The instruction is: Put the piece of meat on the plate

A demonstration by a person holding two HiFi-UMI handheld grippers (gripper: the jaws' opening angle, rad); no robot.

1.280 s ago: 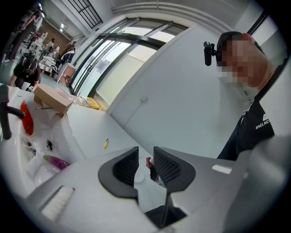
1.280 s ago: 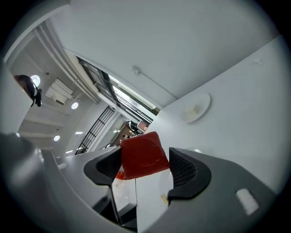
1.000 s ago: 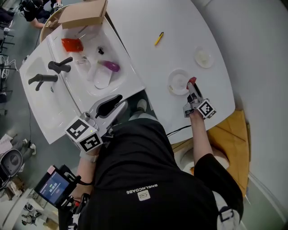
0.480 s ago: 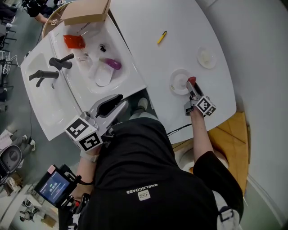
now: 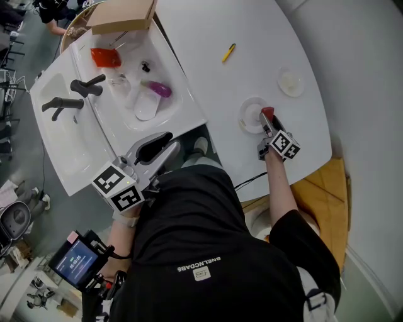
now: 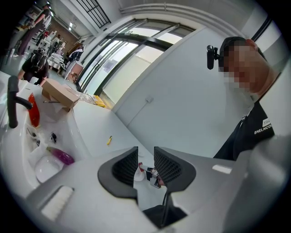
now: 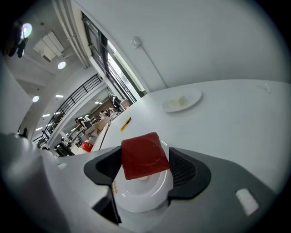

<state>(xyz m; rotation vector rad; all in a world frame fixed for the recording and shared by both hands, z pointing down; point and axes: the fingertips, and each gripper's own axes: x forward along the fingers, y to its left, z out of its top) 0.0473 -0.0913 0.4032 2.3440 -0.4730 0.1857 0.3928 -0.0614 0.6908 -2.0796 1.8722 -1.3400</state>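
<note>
Pinching the piece of meat (image 7: 144, 154) between its jaws, the right gripper (image 7: 145, 167) hangs tilted down over the white plate (image 7: 144, 198). The red slab fills the gap from one ribbed pad to the other. It covers the far half of the plate, and from where I stand I cannot tell whether its underside touches the china.

From above, that plate sits on the white bench (image 5: 252, 38) near the person's edge, with the meat over its three o'clock rim. A second small dish (image 5: 291, 82) lies at about one o'clock from the plate, well apart from it. A yellow marker (image 5: 228, 53) lies off at eleven o'clock.

The left gripper (image 6: 145, 166) is held nearly level beside the person's body, at about eight o'clock from the plate. Its jaws are spread by a narrow gap with nothing between them.

At ten o'clock from that gripper is a white sink (image 5: 75, 144) with two dark taps (image 5: 82, 94). A purple object (image 5: 157, 90) and a red one (image 5: 104, 58) lie in its basin, and a cardboard box (image 5: 123, 16) rests at its far end.
</note>
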